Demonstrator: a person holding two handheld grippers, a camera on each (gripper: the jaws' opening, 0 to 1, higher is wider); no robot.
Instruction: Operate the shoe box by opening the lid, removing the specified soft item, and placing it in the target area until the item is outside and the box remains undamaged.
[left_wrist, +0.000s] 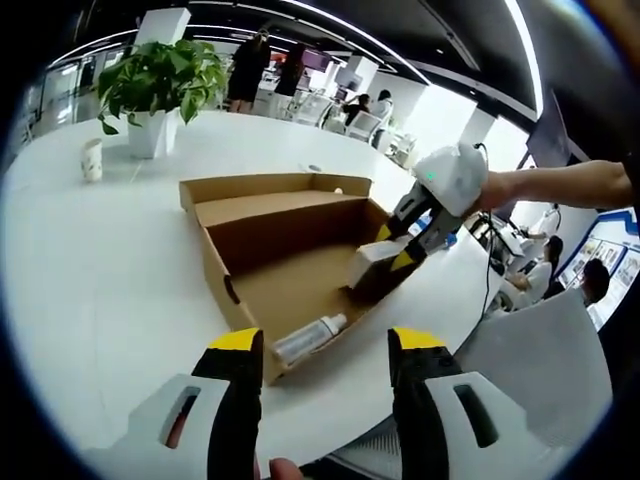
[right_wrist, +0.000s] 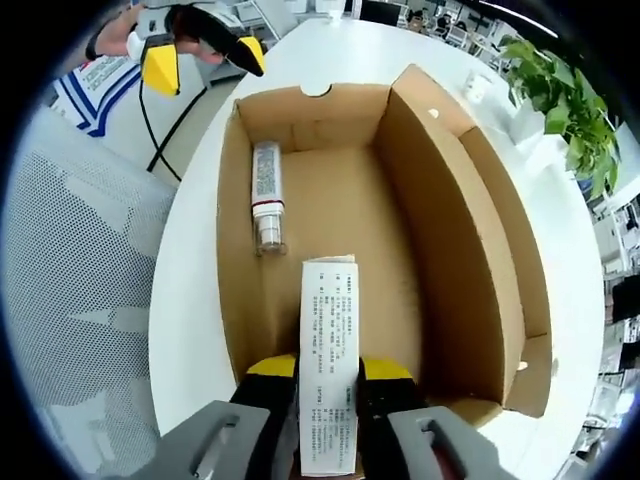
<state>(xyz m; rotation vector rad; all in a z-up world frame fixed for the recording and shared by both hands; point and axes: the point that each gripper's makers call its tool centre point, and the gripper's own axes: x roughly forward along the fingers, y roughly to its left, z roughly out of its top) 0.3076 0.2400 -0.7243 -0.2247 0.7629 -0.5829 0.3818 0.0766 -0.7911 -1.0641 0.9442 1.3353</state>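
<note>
My right gripper (right_wrist: 328, 378) is clamped on a slim white carton (right_wrist: 329, 360), holding it just inside the near end of the open shoe box (right_wrist: 440, 220); in the left gripper view that same gripper (left_wrist: 400, 248) dips over the box's far wall; my left gripper (left_wrist: 326, 345) hangs with jaws spread and empty, just short of the box on the white table (left_wrist: 110, 280); a white tube (right_wrist: 266, 192) lies on the box floor; a potted plant (left_wrist: 160, 85) and a paper cup (left_wrist: 92, 158) stand well apart.
</note>
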